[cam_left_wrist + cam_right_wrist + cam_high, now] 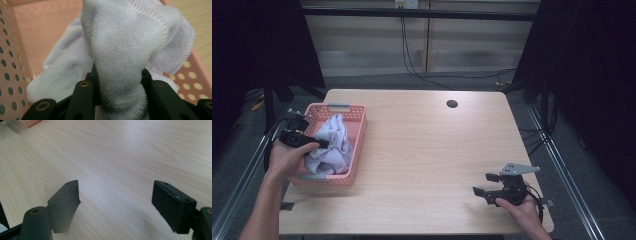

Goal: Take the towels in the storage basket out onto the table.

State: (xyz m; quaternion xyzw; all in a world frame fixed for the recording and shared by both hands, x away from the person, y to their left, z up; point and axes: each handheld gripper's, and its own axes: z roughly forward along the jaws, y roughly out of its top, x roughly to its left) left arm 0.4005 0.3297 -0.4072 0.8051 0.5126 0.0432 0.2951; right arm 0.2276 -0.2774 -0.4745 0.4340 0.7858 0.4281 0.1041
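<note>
Grips the cloth with the left tool, jaws drawn narrow and pressing a thick fold from both sides. Holds this fold directly ahead of the tool, bunched upward along the line of the jaws, with the rest hanging down and sideways into the pink basket.

In the high view, finds the same cloth heaped inside the basket at the left edge of the surface, with the lower part apparently lying on the basket floor and not yet clear of the walls. Reaches in from the left side of the basket, over its long wall. Needs therefore, as a judgement, a lift upward first, then a move to the right across the other long wall toward the bare wood. Sets the long axis of the basket running away from the person, with the cloth lying along it.

Counts the left hand as much the nearer one. Rests the right tool well apart at the near right corner, jaws wide, nothing between them, bare wood grain beyond.

Looks soft: pale lilac terry with short loops, a stitched hem in faint pink curving along the upper right edge, crumpled, no flat side. Probably sags and drags when lifted, so may catch the rim or tip the light basket.
</note>
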